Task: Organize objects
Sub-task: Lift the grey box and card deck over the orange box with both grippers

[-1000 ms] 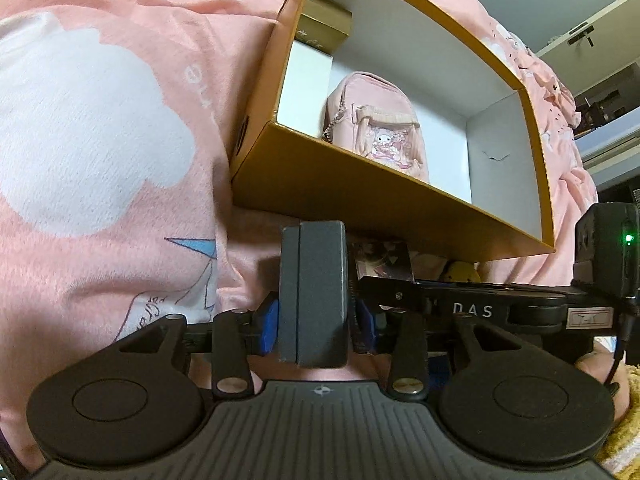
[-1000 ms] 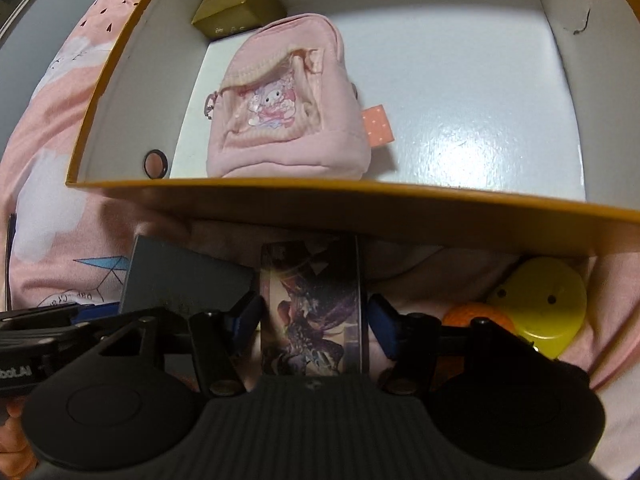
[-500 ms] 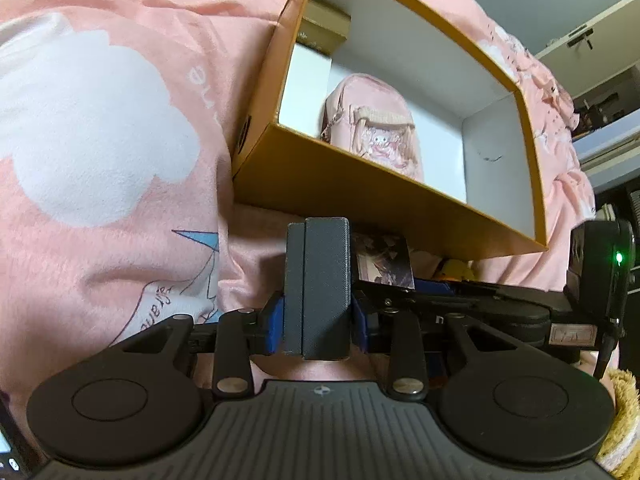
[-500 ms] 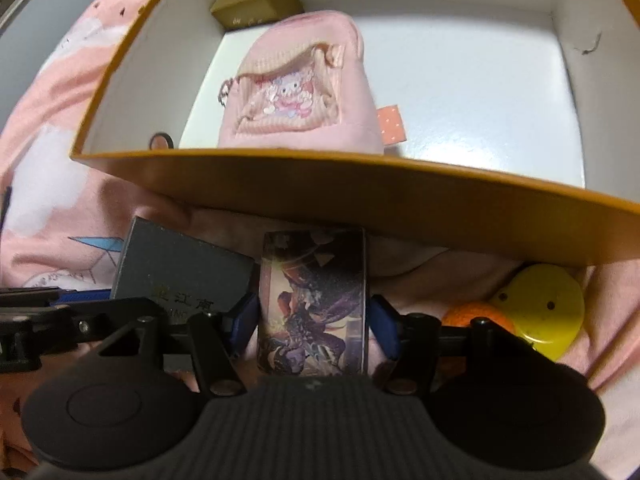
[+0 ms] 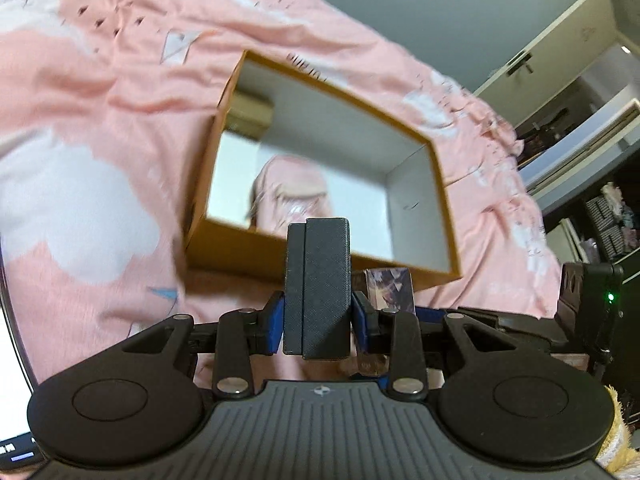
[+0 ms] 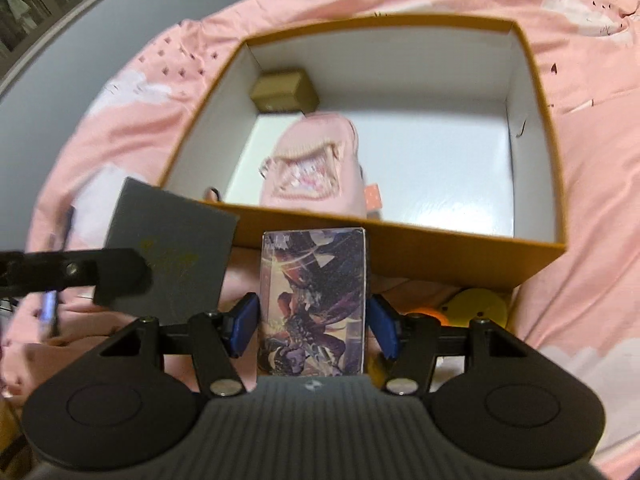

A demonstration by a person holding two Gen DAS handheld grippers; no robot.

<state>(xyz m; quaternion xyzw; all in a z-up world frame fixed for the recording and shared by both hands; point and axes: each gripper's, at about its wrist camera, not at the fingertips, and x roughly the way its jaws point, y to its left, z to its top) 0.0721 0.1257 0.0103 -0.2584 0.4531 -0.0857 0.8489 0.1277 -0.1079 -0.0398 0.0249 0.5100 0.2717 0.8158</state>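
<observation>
Holding a dark case (image 5: pixel 318 286) upright between its blue pads, the left hand-held gripper (image 5: pixel 318 316) hangs just short of the near wall of the box (image 5: pixel 304 250), which sits on the pink bed (image 5: pixel 100 128). The right hand-held gripper (image 6: pixel 314 322) is clamped in the same way on a card pack (image 6: pixel 314 300), also on the near side of that wall. Both loads are lifted off the bedding and neither is over the box opening yet.

Inside the box a pink pouch (image 6: pixel 316 172) lies against the near wall, left of centre, and a gold box (image 6: pixel 284 90) sits in the far left corner. The right half of the floor looks bare.

The main risk, as I judge it, is the near wall: either item carried forward too low would catch the rim, and since the box rests on soft bedding it could slide or tip rather than stay put. The case is gripped only at its lower part, with most of its height above the pads, so a knock could pivot it loose. The two grippers are close together, with the case next to the card pack in the right view, so moving both at once invites a collision. Dropping the case on the pouch would leave it tilted; the bare right side seems safer. A yellow toy (image 6: pixel 478 308) lies on the bed below the right gripper.
</observation>
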